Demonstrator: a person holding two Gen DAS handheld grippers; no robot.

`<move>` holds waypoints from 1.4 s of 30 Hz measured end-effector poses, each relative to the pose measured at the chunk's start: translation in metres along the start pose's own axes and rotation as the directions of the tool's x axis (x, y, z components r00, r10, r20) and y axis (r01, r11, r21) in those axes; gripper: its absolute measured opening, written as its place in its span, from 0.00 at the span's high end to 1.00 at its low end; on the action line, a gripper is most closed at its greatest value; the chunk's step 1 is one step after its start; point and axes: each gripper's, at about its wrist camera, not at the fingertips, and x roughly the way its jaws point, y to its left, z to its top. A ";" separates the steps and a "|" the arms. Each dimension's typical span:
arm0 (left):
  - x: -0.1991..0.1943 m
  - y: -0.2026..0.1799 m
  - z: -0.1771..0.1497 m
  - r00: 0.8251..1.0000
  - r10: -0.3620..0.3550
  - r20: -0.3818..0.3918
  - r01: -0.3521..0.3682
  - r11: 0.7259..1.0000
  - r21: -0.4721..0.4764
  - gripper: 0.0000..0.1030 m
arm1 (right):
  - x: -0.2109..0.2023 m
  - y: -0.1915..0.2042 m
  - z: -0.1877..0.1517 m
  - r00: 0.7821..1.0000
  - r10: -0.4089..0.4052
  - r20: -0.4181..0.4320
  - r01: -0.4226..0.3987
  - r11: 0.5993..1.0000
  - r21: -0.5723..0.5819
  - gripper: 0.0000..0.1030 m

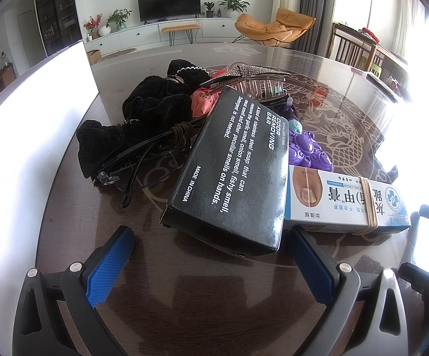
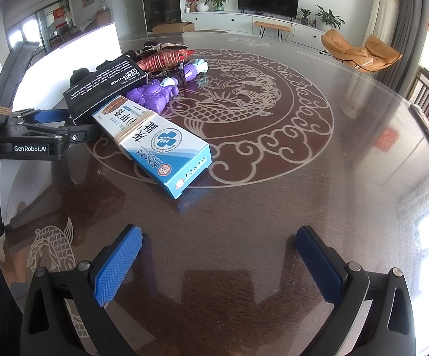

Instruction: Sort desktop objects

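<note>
Both grippers hang with jaws spread wide and empty: the left gripper [image 1: 211, 255] just short of the black box [image 1: 229, 166], the right gripper [image 2: 219, 255] over bare tabletop [image 2: 273, 207]. That box lies tilted on the heap toward the tabletop's left edge, its lower corner touching the white and blue carton [image 1: 345, 198]. It looks light, stiff and smooth; pinching across its short sides seems safest.

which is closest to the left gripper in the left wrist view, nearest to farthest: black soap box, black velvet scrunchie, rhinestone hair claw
1. black soap box, right ahead of the open left gripper, its near corner between the fingers.
2. black velvet scrunchie, farther back on the left.
3. rhinestone hair claw, at the back of the pile, behind the box.
</note>
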 end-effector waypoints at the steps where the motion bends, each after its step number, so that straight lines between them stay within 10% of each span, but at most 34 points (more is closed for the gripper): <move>1: 0.001 0.000 -0.001 1.000 0.000 0.000 0.000 1.000 0.000 0.00 | 0.000 0.000 0.000 1.000 0.000 0.000 0.000 1.000 0.000 0.00; 42: -0.014 0.001 -0.017 0.999 -0.013 -0.031 0.013 1.000 0.020 0.00 | 0.000 0.000 -0.001 1.000 0.000 0.001 0.000 1.000 0.001 0.00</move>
